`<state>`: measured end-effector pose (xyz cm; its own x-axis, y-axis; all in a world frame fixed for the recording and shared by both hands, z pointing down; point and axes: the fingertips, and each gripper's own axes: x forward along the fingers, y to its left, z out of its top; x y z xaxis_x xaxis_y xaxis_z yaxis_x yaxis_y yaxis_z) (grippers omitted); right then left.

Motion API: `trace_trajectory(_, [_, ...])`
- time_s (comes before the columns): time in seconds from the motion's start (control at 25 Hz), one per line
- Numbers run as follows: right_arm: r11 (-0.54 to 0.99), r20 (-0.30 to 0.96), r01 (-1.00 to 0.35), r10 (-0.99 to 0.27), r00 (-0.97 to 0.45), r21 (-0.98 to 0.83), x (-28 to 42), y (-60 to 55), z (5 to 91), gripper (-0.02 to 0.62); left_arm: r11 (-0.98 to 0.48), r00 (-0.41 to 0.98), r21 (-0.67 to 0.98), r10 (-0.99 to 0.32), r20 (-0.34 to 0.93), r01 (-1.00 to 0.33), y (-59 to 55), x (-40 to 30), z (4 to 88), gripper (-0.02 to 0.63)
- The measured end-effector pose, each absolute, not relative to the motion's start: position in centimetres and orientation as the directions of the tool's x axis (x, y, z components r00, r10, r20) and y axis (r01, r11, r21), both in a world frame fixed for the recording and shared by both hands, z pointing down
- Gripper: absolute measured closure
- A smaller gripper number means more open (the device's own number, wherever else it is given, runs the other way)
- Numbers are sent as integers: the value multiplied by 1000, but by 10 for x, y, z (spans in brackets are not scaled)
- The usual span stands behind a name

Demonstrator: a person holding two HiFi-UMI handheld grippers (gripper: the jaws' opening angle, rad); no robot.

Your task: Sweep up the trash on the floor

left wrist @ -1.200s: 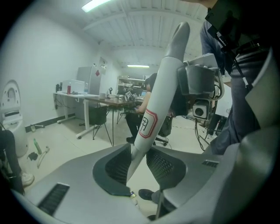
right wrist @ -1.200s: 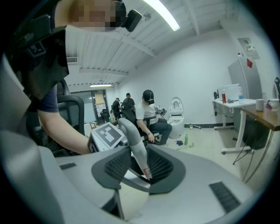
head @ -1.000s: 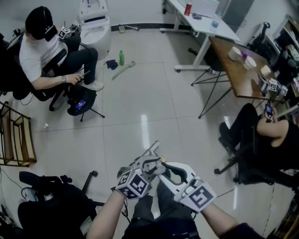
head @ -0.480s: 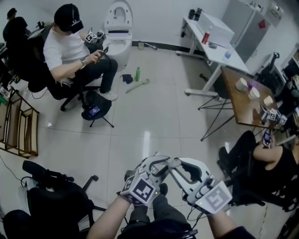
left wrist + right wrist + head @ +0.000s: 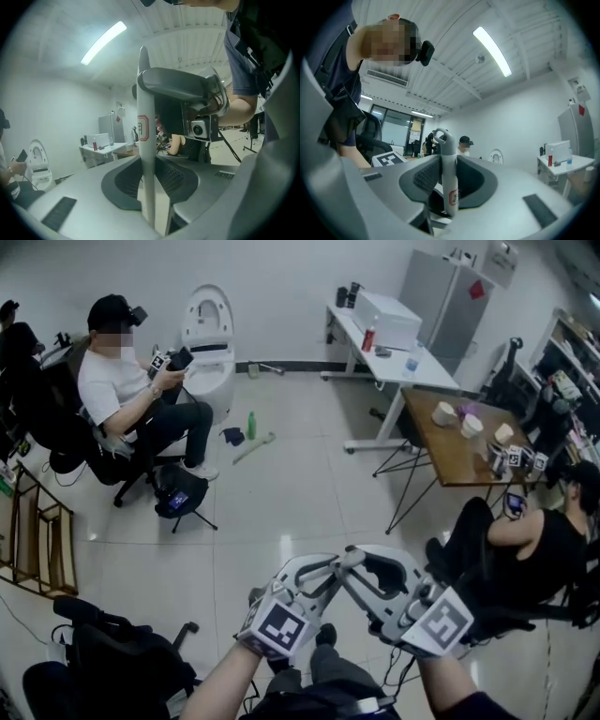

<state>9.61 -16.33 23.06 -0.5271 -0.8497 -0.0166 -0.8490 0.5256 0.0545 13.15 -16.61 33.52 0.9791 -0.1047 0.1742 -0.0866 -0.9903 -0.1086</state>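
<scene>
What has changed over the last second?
Both grippers rose: the left gripper clamps a slim grey pole, the right gripper a grey loop-topped handle, its jaws having just opened slightly around it. Both grips held; the green plastic bottle stayed put.

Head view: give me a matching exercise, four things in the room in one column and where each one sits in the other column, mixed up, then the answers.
Things:
1. green bottle
2. red can
3. white bowls
4. toilet

Places:
A. on the brown table
B. against the back wall, lid up
C. upright on the floor, beside a dark cloth
D. on the white desk

Pairs: 1-C, 2-D, 3-A, 4-B.
</scene>
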Motion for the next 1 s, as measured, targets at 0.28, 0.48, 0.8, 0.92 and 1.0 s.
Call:
trace_trajectory(0.28, [651, 9, -759, -759, -651, 33, 131, -128, 208, 483, -995, 980, -68, -83, 179, -72, -128, 164, 314, 520])
trace_trajectory(0.48, [802, 71, -597, -595, -801, -10, 174, -90, 220, 485, -984, 960, -45, -176, 216, -171, -92, 206, 329, 520])
trace_trajectory(0.8, [883, 151, -466, -454, -878, -56, 223, -41, 277, 485, -936, 908, 44, -325, 265, -348, -38, 256, 390, 520])
trace_trajectory(0.92, [875, 199, -478, -457, -867, -74, 236, -35, 306, 486, -907, 888, 102, -368, 275, -408, -28, 271, 416, 520])
trace_trajectory(1.0, [874, 244, -480, -449, -860, -81, 243, -31, 331, 486, -897, 883, 132, -375, 281, -423, -24, 281, 438, 520])
